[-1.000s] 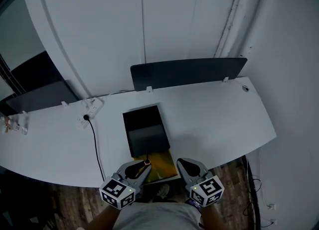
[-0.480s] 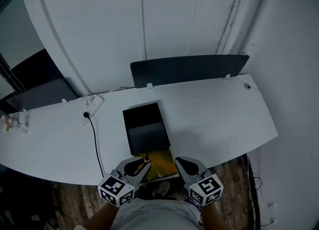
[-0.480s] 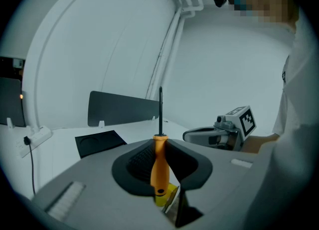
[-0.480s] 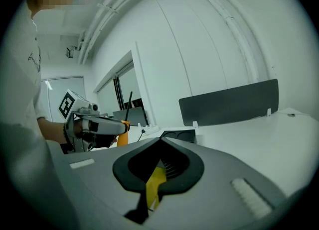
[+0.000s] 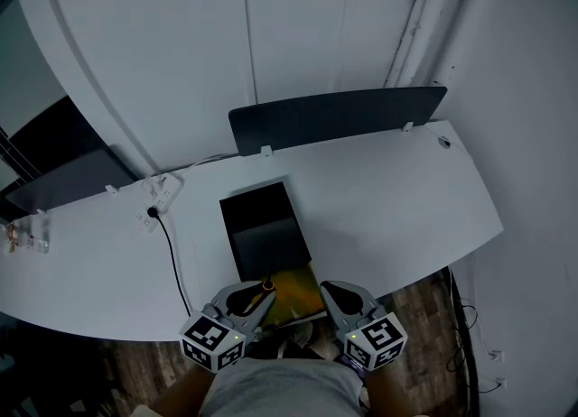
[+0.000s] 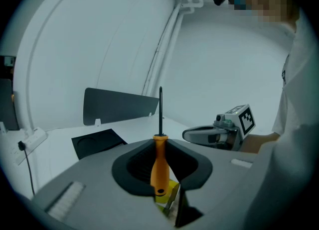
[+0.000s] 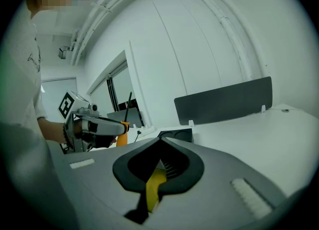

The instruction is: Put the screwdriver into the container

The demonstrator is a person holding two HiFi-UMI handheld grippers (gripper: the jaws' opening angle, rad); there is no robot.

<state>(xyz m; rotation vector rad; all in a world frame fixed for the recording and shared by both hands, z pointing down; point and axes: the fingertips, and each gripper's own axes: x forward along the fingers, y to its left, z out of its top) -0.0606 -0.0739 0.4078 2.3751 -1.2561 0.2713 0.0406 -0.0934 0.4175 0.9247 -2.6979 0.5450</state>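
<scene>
An orange-handled screwdriver (image 5: 266, 285) is clamped by its handle (image 6: 159, 167) in my left gripper (image 5: 262, 291), its thin dark shaft standing up and tilted forward. The gripper hovers at the desk's front edge, just short of the black open container (image 5: 264, 230), which lies flat on the white desk (image 5: 397, 208). My right gripper (image 5: 327, 291) hangs beside it to the right, jaws together with nothing held. The right gripper view shows the left gripper (image 7: 117, 129) with the screwdriver (image 7: 123, 137), and the container (image 7: 175, 135) beyond.
A yellow sheet (image 5: 293, 296) lies under both grippers at the desk's front edge. A dark divider panel (image 5: 334, 117) stands along the back of the desk. A white power strip (image 5: 158, 197) with a black cable (image 5: 172, 257) lies left of the container. Wooden floor shows below.
The head camera has shifted a little. Both grippers stay where they were, and the left one keeps its hold on the screwdriver.
</scene>
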